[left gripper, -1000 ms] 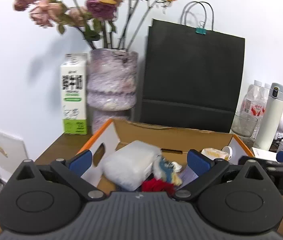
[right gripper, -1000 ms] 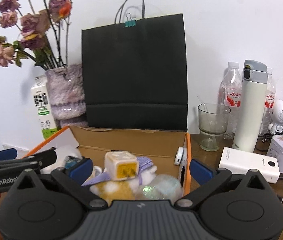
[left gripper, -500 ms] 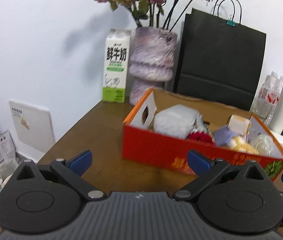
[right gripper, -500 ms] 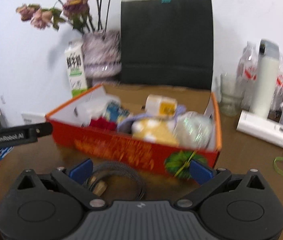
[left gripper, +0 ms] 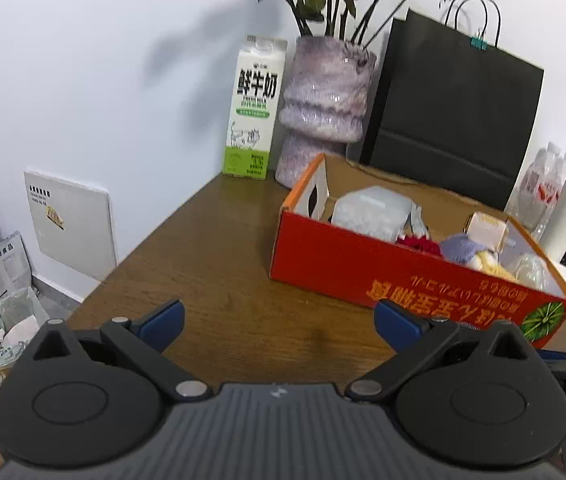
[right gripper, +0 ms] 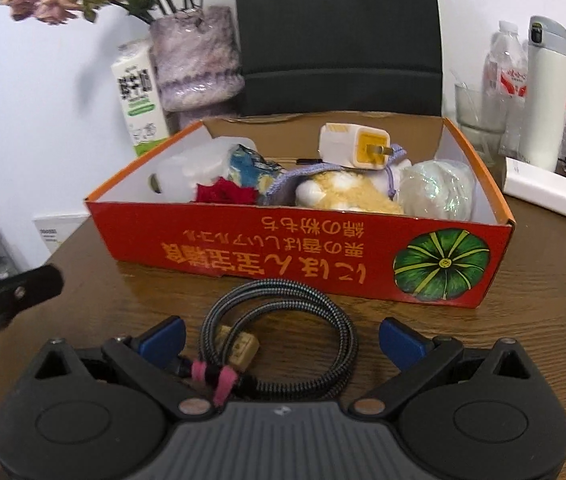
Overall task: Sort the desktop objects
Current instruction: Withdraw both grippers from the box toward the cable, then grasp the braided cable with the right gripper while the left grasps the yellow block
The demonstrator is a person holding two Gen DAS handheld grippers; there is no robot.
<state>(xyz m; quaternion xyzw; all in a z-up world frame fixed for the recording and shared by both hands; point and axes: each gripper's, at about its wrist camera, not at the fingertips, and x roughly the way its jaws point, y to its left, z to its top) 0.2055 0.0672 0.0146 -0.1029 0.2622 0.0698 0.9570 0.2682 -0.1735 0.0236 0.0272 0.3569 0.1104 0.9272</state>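
A red cardboard box (right gripper: 243, 256) (left gripper: 363, 276) stands on the brown table, holding a white and yellow plug (right gripper: 357, 146), a plush toy (right gripper: 347, 196), a red flower (right gripper: 223, 192), a clear plastic container (right gripper: 195, 168) (left gripper: 371, 212) and a shiny wrapped ball (right gripper: 437, 190). A coiled braided cable (right gripper: 283, 344) with a pink tie lies on the table in front of the box, right between the open fingers of my right gripper (right gripper: 283, 338). My left gripper (left gripper: 279, 322) hangs open over bare table, left of the box, nothing in it.
Behind the box stand a milk carton (left gripper: 253, 108), a purple vase of dried flowers (left gripper: 325, 104) and a black paper bag (left gripper: 455, 108). To the right are a glass (right gripper: 477, 114), water bottles, a white flask (right gripper: 545, 96) and a white power bank (right gripper: 551, 196). The table's left edge drops off.
Both grippers have pulled back from above the box and dropped lower. The cable now sits between the right gripper's fingers. The left gripper swung further left.
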